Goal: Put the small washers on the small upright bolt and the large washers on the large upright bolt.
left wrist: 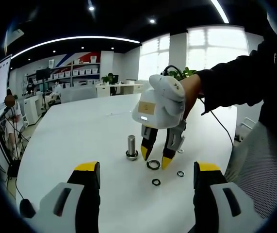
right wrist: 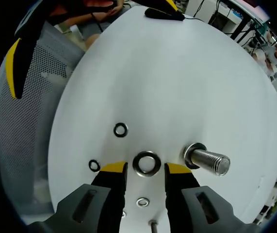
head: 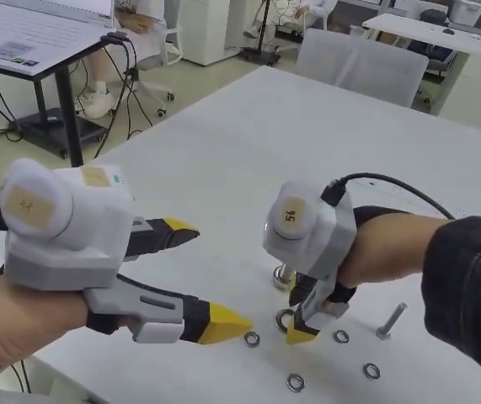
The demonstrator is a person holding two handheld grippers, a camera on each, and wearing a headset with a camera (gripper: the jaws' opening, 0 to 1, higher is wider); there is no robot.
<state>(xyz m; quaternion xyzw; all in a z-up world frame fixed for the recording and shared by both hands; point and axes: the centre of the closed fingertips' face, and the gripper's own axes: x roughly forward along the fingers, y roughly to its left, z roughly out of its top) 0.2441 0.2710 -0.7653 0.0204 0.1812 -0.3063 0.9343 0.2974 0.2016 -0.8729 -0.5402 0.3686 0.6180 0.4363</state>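
Observation:
A large steel bolt (head: pixel 284 276) (left wrist: pixel 132 145) (right wrist: pixel 207 161) stands upright on the white table (head: pixel 248 160). Beside it lies a large washer (head: pixel 284 319) (left wrist: pixel 153 164) (right wrist: pixel 146 163). My right gripper (head: pixel 293 326) (left wrist: pixel 156 156) (right wrist: pixel 146 168) points down at it, open, one yellow tip on each side of the washer. Several small washers (head: pixel 251 338) (left wrist: pixel 156 182) (right wrist: pixel 121 129) lie scattered around. A smaller bolt (head: pixel 391 321) lies on its side to the right. My left gripper (head: pixel 203 274) (left wrist: pixel 146 168) hovers open and holds nothing, left of the work.
The table's near edge runs just below the washers. A grey chair (head: pixel 362 63) stands at the far side. Another desk with a laptop (head: pixel 29 34) and cables sits at the upper left. The person's dark sleeve (head: pixel 467 295) comes in from the right.

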